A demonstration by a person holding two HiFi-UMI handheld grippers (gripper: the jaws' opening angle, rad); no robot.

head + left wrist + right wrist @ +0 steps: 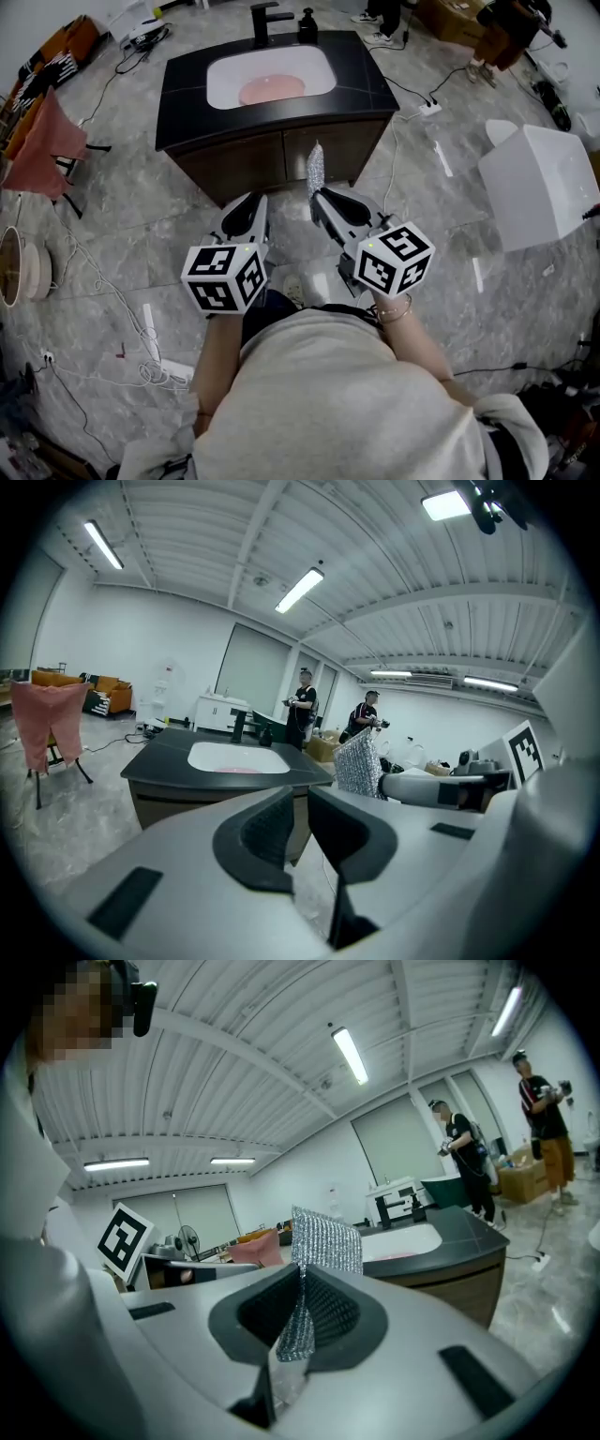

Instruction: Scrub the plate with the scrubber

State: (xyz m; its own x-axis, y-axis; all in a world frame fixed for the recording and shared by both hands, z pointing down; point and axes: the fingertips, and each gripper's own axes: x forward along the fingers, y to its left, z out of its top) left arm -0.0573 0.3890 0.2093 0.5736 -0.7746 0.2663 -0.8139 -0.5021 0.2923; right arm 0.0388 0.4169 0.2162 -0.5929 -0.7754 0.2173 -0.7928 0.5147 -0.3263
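Note:
A pink plate [272,90] lies in the white basin [225,80] of a black-topped sink cabinet [366,89] ahead of me. My right gripper [319,195] is shut on a silver mesh scrubber [316,171], which sticks up from its jaws in front of the cabinet doors. In the right gripper view the scrubber [323,1241] stands pinched between the pads. My left gripper [246,217] hovers beside it, shut with nothing in it; its view shows the pads [272,827] nearly touching, with the scrubber [358,764] to their right. Both grippers are well short of the basin.
A black faucet [265,21] and a soap dispenser [307,26] stand behind the basin. A pink cloth [42,141] hangs on a rack at the left. A white box [539,183] sits on the floor at the right. Cables cross the floor [103,281]. People stand beyond the sink.

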